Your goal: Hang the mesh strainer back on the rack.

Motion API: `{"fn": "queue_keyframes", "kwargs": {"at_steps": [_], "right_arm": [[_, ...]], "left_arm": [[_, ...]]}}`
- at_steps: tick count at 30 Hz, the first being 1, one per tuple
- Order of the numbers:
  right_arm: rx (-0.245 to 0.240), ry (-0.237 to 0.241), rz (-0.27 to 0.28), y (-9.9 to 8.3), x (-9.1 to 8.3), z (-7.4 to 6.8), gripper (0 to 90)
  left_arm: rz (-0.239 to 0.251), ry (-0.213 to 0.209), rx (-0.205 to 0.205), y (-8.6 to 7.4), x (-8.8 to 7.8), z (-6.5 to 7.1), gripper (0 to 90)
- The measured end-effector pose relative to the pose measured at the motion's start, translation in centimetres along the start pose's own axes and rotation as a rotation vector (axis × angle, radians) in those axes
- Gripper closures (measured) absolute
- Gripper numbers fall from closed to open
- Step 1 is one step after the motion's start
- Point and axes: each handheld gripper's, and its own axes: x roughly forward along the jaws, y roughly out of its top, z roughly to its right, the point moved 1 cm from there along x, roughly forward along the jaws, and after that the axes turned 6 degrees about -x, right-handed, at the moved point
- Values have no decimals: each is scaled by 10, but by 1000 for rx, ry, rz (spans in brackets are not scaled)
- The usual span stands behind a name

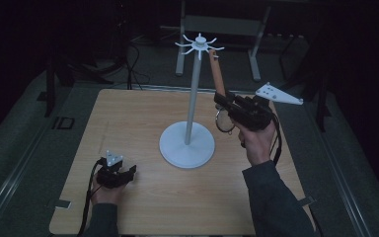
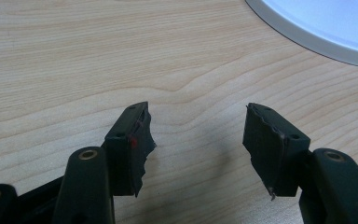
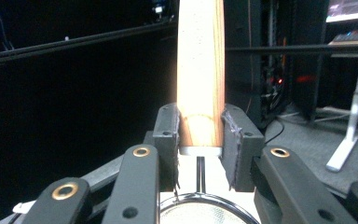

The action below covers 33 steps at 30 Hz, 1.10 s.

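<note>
On the far right of the worktop [image 1: 128, 113] in the high view, the right gripper [image 1: 225, 102] is raised and tilted up toward the white hook stand [image 1: 191, 98], its jaws clamped on the wooden handle [image 1: 217, 74] of a small strainer [image 1: 224, 121] whose round mesh head hangs just below the jaws. The handle's upper end reaches to the ring of hooks [image 1: 199, 45] at the top of the pole, just beside one prong; whether it is already caught on that prong is too small to tell, so by my judgement the hanging is nearly done, with the hooking and the release left. The right hand [image 1: 256, 140] holds the gripper from below, forearm rising from the near edge. At the near left, the left gripper [image 1: 121, 174] rests low over the wood, well apart from the stand's round base [image 1: 186, 144]. Seen from the left gripper view, its jaws stand apart with nothing between them, bare worktop beneath and the base's rim at the far right corner. Seen from the right gripper view, the two pads [image 3: 168, 135] press on either side of the handle's lower end, the handle running straight up, and the strainer's wire rim shows just below the jaws.
</note>
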Motion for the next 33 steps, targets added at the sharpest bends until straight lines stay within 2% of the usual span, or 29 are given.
{"fn": "queue_keyframes", "kwargs": {"at_steps": [2, 4, 8, 13, 22, 29, 33], "right_arm": [[-10, -17, -21, -1, 1, -1, 671], [-33, -41, -31, -3, 2, -3, 522], [-66, -72, -62, -5, 2, -6, 476], [-70, -89, -62, -7, -3, -5, 404], [-69, -128, -93, -15, -9, 2, 323], [-110, -179, -167, -26, -11, 5, 314], [-118, -205, -234, -40, -12, 10, 314]], "left_arm": [[0, 0, 0, 0, 0, 0, 416], [0, 0, 0, 0, 0, 0, 416], [0, 1, 0, 0, 0, 0, 416], [0, 1, 1, 0, 0, 0, 416], [-1, 0, 1, 0, 0, 0, 416], [-3, 0, 3, 0, 0, 1, 416], [3, 0, -2, 0, 0, 0, 416]]}}
